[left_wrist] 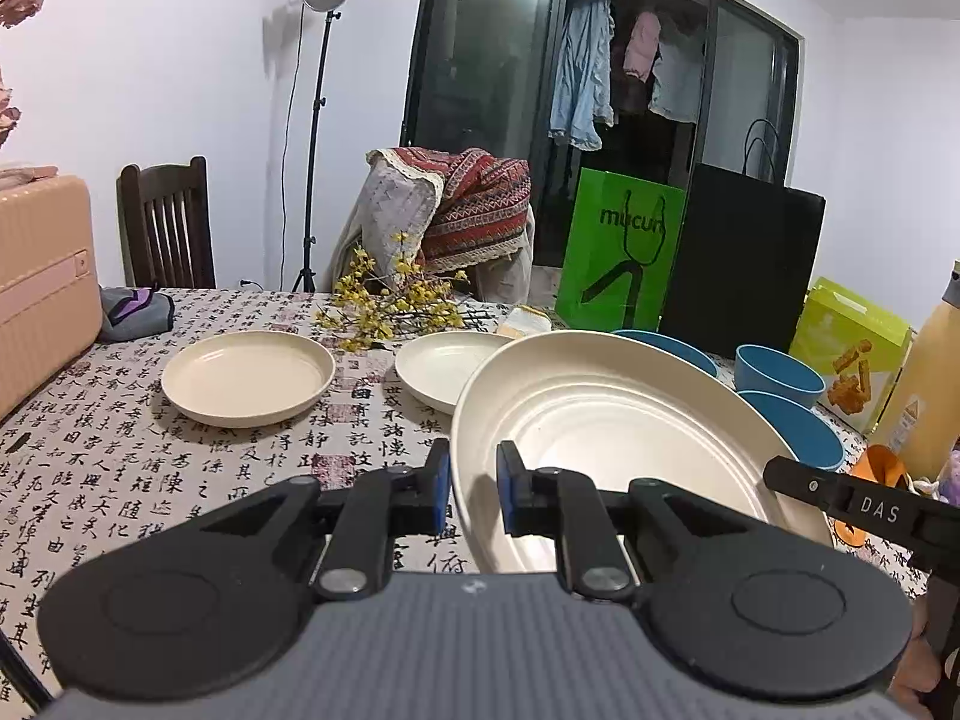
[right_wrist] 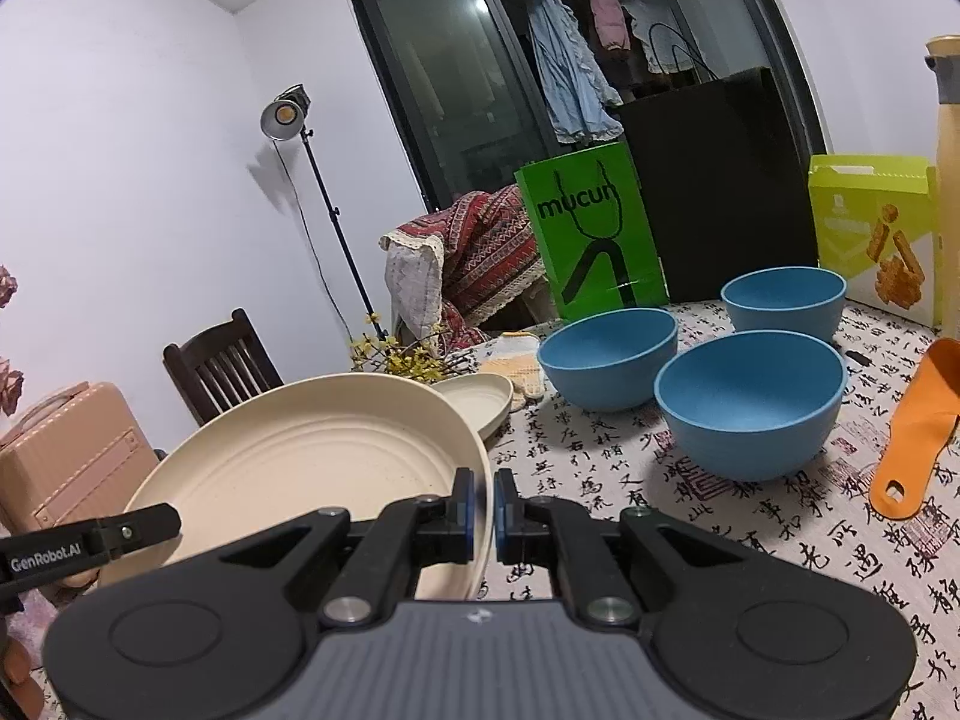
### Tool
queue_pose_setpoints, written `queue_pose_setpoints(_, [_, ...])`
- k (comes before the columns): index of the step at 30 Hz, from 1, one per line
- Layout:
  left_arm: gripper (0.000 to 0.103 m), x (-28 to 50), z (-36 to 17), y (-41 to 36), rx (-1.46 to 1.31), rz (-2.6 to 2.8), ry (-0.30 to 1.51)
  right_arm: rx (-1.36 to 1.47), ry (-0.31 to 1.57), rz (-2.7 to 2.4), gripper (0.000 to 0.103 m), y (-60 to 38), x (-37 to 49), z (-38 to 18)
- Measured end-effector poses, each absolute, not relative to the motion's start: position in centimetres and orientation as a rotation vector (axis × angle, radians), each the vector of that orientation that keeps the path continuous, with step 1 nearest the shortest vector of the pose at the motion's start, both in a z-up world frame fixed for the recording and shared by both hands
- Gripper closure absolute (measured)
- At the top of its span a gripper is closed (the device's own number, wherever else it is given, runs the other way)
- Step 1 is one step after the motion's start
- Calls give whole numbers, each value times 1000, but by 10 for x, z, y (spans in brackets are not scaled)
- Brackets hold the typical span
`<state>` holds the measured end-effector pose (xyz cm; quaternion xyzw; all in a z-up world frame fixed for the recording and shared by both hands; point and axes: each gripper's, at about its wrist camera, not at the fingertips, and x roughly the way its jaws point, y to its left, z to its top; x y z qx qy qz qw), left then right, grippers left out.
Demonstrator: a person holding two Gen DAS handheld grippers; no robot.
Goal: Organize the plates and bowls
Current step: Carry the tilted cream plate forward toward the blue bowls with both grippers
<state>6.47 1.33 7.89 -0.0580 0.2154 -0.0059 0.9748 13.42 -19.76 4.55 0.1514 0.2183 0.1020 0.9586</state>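
Note:
A large cream plate (left_wrist: 600,420) hangs tilted just above the table, held from both sides. My left gripper (left_wrist: 474,483) is shut on its left rim, blue pads either side of the edge. My right gripper (right_wrist: 483,510) is shut on the right rim of the same plate (right_wrist: 312,456). Two smaller cream plates (left_wrist: 246,378) (left_wrist: 444,372) lie flat on the cloth beyond it. Three blue bowls (right_wrist: 606,354) (right_wrist: 750,402) (right_wrist: 783,300) stand upright in a cluster to the right; the held plate partly hides them in the left wrist view.
An orange scoop (right_wrist: 918,438) lies at the right edge. A green bag (right_wrist: 591,234), a black bag (right_wrist: 720,180), a yellow-green box (right_wrist: 876,228) and a tall bottle (left_wrist: 930,384) line the back right. Yellow flowers (left_wrist: 396,306) lie behind the plates; a pink suitcase (left_wrist: 42,282) stands left.

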Motion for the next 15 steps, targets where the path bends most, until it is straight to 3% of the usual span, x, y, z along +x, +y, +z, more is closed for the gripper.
queue_pose_setpoints(15, [87,76,63,0,-106,-33,467,314,461,179,96,-215,135,31])
